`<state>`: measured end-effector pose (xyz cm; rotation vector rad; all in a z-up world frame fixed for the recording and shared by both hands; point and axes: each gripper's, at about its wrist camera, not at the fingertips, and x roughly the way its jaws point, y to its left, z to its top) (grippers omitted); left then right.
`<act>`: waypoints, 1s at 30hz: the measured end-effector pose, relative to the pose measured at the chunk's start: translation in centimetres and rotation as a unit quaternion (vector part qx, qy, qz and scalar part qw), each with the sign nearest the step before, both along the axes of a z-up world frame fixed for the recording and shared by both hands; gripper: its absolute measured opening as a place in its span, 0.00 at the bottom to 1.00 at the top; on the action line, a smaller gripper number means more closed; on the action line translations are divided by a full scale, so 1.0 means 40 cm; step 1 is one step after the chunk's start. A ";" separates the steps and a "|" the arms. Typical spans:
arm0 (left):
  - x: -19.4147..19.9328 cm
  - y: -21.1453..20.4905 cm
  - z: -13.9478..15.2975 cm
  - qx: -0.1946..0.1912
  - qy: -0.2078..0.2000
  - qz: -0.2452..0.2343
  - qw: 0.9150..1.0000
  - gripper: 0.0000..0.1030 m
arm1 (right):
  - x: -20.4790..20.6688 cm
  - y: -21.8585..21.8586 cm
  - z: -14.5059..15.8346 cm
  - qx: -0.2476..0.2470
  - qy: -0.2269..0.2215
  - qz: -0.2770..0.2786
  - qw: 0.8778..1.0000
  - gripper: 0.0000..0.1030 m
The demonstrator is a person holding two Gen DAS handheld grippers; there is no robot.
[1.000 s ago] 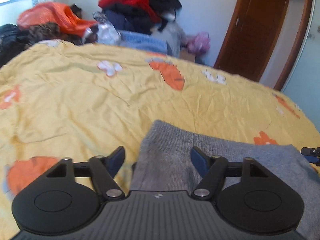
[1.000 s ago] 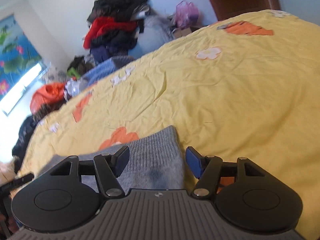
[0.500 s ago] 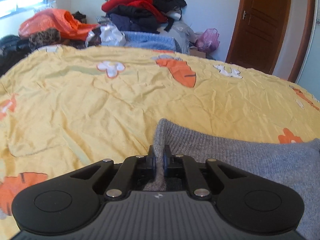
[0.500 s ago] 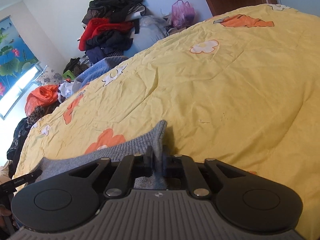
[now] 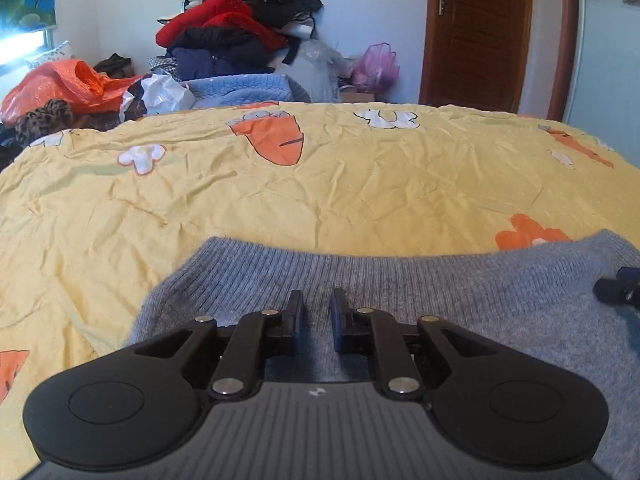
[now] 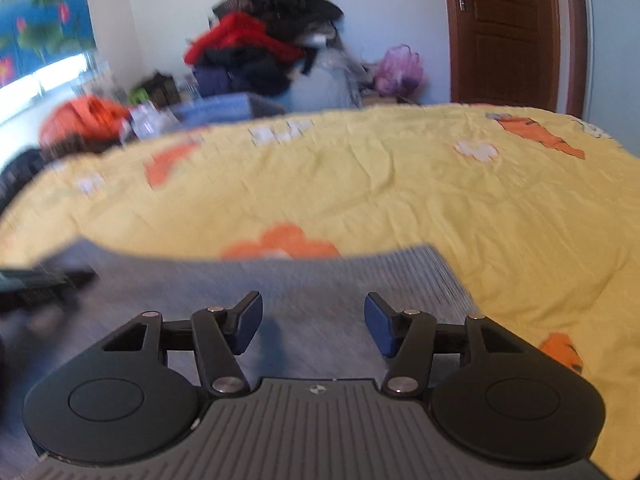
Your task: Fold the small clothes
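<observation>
A grey knitted garment (image 5: 440, 292) lies flat on the yellow bedcover (image 5: 320, 184), its ribbed edge running across in front of me. My left gripper (image 5: 316, 320) hovers over its left part. The jaws are opening, with a narrow gap, and no cloth is pinched between the pads. In the blurred right wrist view the same garment (image 6: 320, 280) lies under my right gripper (image 6: 314, 324), whose jaws are opening wide with nothing gripped. The right gripper's tip (image 5: 618, 290) shows at the right edge of the left view, and the left gripper (image 6: 40, 284) at the left edge of the right view.
The yellow cover with orange carrot prints stretches far beyond the garment. Behind the bed are a tall pile of red and dark clothes (image 5: 240, 28), an orange bag (image 5: 68, 80), a pink bag (image 5: 378, 66) and a brown door (image 5: 476, 32).
Half a second ago both grippers were shut on the garment's corners; now both have let go and opened. The garment's ribbed edge has come to lie spread straight across.
</observation>
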<state>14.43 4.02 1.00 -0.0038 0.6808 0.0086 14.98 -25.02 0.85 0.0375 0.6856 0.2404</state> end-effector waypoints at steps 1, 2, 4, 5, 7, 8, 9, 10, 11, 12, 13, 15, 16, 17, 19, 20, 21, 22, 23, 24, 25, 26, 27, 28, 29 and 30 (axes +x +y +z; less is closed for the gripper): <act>-0.001 0.010 -0.001 -0.006 -0.001 -0.002 1.000 0.14 | -0.011 -0.012 -0.010 0.009 -0.013 0.000 1.000 0.56; -0.001 0.013 -0.003 -0.003 -0.003 -0.006 1.000 0.14 | -0.008 -0.025 -0.008 0.024 -0.008 -0.004 1.000 0.55; -0.001 0.016 -0.006 0.008 -0.008 -0.011 1.000 0.14 | -0.009 -0.040 -0.014 0.041 -0.008 -0.004 0.999 0.55; 0.000 0.024 -0.006 -0.002 -0.009 -0.008 1.000 0.14 | -0.007 -0.048 -0.016 0.052 -0.008 -0.008 0.999 0.55; 0.000 0.035 -0.005 -0.017 -0.009 -0.005 1.000 0.14 | -0.006 -0.037 -0.018 0.047 -0.010 -0.010 0.999 0.56; 0.000 0.038 -0.004 -0.022 -0.009 -0.005 1.000 0.14 | -0.008 -0.029 -0.019 0.038 -0.012 -0.008 0.999 0.59; -0.002 0.043 -0.003 -0.030 -0.010 -0.006 0.999 0.14 | -0.010 -0.018 -0.020 0.027 -0.015 -0.005 1.000 0.62; -0.005 0.052 0.000 -0.043 -0.010 -0.005 0.999 0.15 | -0.011 -0.009 -0.019 0.018 -0.017 -0.002 1.000 0.63; -0.014 0.064 0.005 -0.059 -0.010 0.000 0.998 0.15 | -0.012 -0.005 -0.019 0.014 -0.018 -0.002 1.000 0.64; -0.031 0.076 0.013 -0.075 -0.011 0.012 0.997 0.17 | -0.013 -0.005 -0.018 0.015 -0.019 -0.002 1.000 0.64; -0.057 0.086 0.023 -0.090 -0.016 0.023 0.996 0.26 | -0.011 -0.011 -0.018 0.021 -0.019 -0.004 1.000 0.64; -0.116 0.096 0.045 -0.112 -0.026 0.032 0.993 0.50 | -0.012 -0.027 -0.017 0.042 -0.018 -0.006 0.999 0.64; -0.148 0.095 0.056 -0.119 -0.035 0.031 0.992 0.68 | -0.010 -0.036 -0.017 0.056 -0.016 -0.008 0.998 0.64; -0.179 0.090 0.067 -0.122 -0.050 0.021 0.991 0.74 | -0.010 -0.044 -0.017 0.066 -0.015 -0.009 0.998 0.64; -0.225 0.065 0.084 -0.104 -0.075 0.000 0.992 0.78 | -0.010 -0.051 -0.018 0.080 -0.014 -0.012 0.997 0.64; -0.233 0.049 0.083 -0.088 -0.073 -0.005 0.993 0.78 | -0.010 -0.051 -0.018 0.080 -0.014 -0.012 0.997 0.64; -0.229 0.034 0.075 -0.076 -0.060 -0.013 0.995 0.78 | -0.011 -0.048 -0.018 0.077 -0.015 -0.012 0.997 0.64; -0.219 0.023 0.058 -0.071 -0.039 -0.023 0.996 0.78 | -0.013 -0.043 -0.018 0.071 -0.015 -0.011 0.997 0.64; -0.209 0.014 0.036 -0.068 -0.017 -0.026 0.997 0.78 | -0.014 -0.040 -0.018 0.066 -0.016 -0.011 0.998 0.64; -0.203 0.006 0.019 -0.059 -0.005 -0.025 0.998 0.77 | -0.014 -0.036 -0.019 0.061 -0.017 -0.012 0.998 0.64; -0.207 -0.004 0.002 -0.040 -0.013 -0.029 0.999 0.78 | -0.016 -0.033 -0.019 0.058 -0.017 -0.012 0.998 0.64; -0.212 -0.010 -0.008 -0.027 -0.023 -0.034 0.999 0.79 | -0.017 -0.031 -0.019 0.055 -0.018 -0.012 0.998 0.64; -0.210 -0.007 -0.008 -0.032 -0.022 -0.033 0.999 0.80 | -0.018 -0.029 -0.018 0.052 -0.018 -0.012 0.998 0.64; -0.207 -0.001 -0.008 -0.039 -0.020 -0.030 0.999 0.82 | -0.019 -0.028 -0.016 0.048 -0.017 -0.012 0.999 0.65; -0.204 0.003 -0.008 -0.043 -0.018 -0.030 0.998 0.82 | -0.022 -0.023 -0.011 0.037 -0.017 -0.015 0.999 0.65; -0.204 0.006 -0.009 -0.044 -0.017 -0.031 0.998 0.83 | -0.031 -0.015 0.000 0.014 -0.018 -0.025 0.999 0.66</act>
